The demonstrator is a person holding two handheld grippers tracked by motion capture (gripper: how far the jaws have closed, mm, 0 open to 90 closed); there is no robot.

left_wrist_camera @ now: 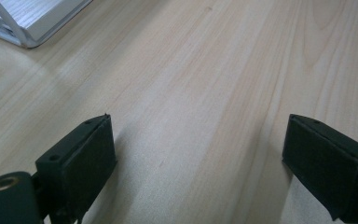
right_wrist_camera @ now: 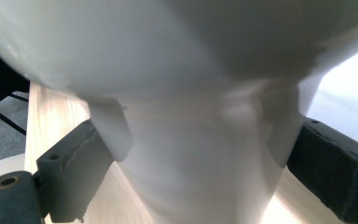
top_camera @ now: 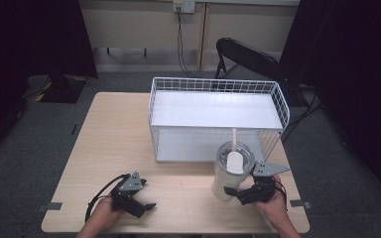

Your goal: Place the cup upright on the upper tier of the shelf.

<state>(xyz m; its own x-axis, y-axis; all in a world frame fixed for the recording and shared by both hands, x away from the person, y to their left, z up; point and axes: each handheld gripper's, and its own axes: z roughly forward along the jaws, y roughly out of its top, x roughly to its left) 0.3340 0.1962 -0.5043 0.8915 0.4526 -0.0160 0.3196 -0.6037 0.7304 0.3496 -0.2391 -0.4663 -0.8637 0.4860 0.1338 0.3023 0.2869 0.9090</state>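
A white tumbler point(top_camera: 232, 171) with a lid and straw stands upright near the table's front right. My right gripper point(top_camera: 239, 193) sits at its lower side; in the right gripper view the tumbler point(right_wrist_camera: 200, 140) fills the gap of the right gripper point(right_wrist_camera: 205, 163), whose jaws are spread wide on either side of it, open and close to its wall. My left gripper point(top_camera: 146, 197) rests at the front left, held by a hand. Its jaws stand open over bare wood with nothing between them, as the left gripper point(left_wrist_camera: 198, 154) view shows.
A white wire basket shelf point(top_camera: 151, 106) with two levels stands at the table's middle back, just behind the tumbler; its lower corner point(left_wrist_camera: 32, 23) appears in the left gripper view. A black folding chair point(top_camera: 248, 57) is beyond the table. Light wood table point(top_camera: 114, 139) stretches to the left.
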